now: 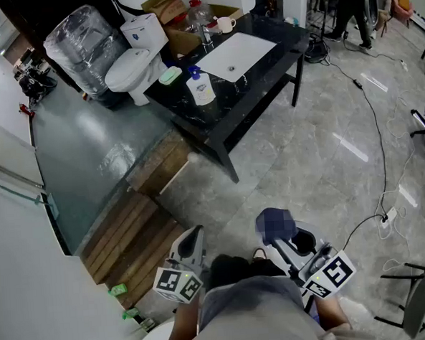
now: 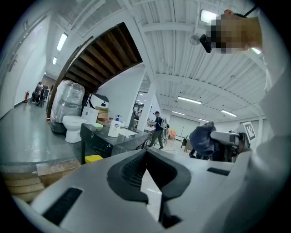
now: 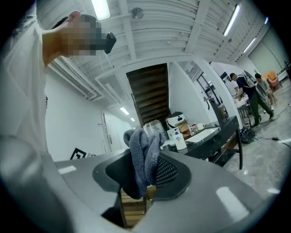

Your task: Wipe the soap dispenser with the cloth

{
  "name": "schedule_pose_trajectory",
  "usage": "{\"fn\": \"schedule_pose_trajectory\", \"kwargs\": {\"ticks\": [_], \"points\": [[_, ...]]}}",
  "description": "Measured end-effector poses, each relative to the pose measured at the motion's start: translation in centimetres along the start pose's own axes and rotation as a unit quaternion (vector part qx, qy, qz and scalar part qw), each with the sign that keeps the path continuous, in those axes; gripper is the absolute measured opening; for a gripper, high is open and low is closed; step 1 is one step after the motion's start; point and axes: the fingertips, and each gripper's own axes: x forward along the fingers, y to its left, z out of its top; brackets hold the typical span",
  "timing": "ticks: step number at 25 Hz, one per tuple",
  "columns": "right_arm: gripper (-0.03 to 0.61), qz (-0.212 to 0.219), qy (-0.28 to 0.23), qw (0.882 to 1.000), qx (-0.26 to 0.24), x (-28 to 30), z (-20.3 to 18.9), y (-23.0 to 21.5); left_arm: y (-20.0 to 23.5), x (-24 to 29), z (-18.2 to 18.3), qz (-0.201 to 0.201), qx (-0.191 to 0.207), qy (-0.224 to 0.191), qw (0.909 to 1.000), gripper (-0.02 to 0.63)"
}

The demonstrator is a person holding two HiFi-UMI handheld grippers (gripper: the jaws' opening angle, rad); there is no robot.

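Observation:
The soap dispenser (image 1: 201,86), a white bottle with a blue pump, stands on the black table (image 1: 260,63) far ahead of me; it shows small in the left gripper view (image 2: 114,126) and the right gripper view (image 3: 179,138). My right gripper (image 1: 279,230) is shut on a dark blue-grey cloth (image 3: 143,157), bunched between its jaws (image 1: 275,223). My left gripper (image 1: 194,240) is shut with nothing in it, its jaws together (image 2: 146,178). Both grippers are held close to my body, well short of the table.
A white sink basin (image 1: 235,55), a green soap dish (image 1: 169,75), a mug (image 1: 225,24) and a cardboard box (image 1: 165,5) share the table. A toilet (image 1: 136,64) and wrapped bundle (image 1: 83,48) stand behind. Wooden steps (image 1: 134,239) lie left; cables (image 1: 380,155) trail right. People stand at the back right.

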Motion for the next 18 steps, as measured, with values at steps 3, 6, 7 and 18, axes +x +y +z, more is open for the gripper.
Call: {"fn": "schedule_pose_trajectory", "kwargs": {"ticks": [3,6,7,18], "points": [[0.115,-0.003,0.000,1.000,0.003,-0.3,-0.2,-0.4,-0.4,-0.1,-0.5,-0.001,-0.002,0.009,1.0000,0.008],[0.115,-0.002,-0.002,1.000,0.003,-0.2,-0.4,-1.1,-0.9,0.0,-0.9,-0.002,0.001,0.013,0.9999,0.006],[0.115,-0.002,-0.003,1.000,0.004,-0.1,-0.5,-1.2,-1.0,0.0,-0.9,-0.001,0.003,0.013,0.9999,0.006],[0.116,0.016,0.004,1.000,-0.007,1.9,0.0,-0.2,-0.2,-1.0,1.7,0.012,0.016,-0.010,0.9997,0.006]]}}
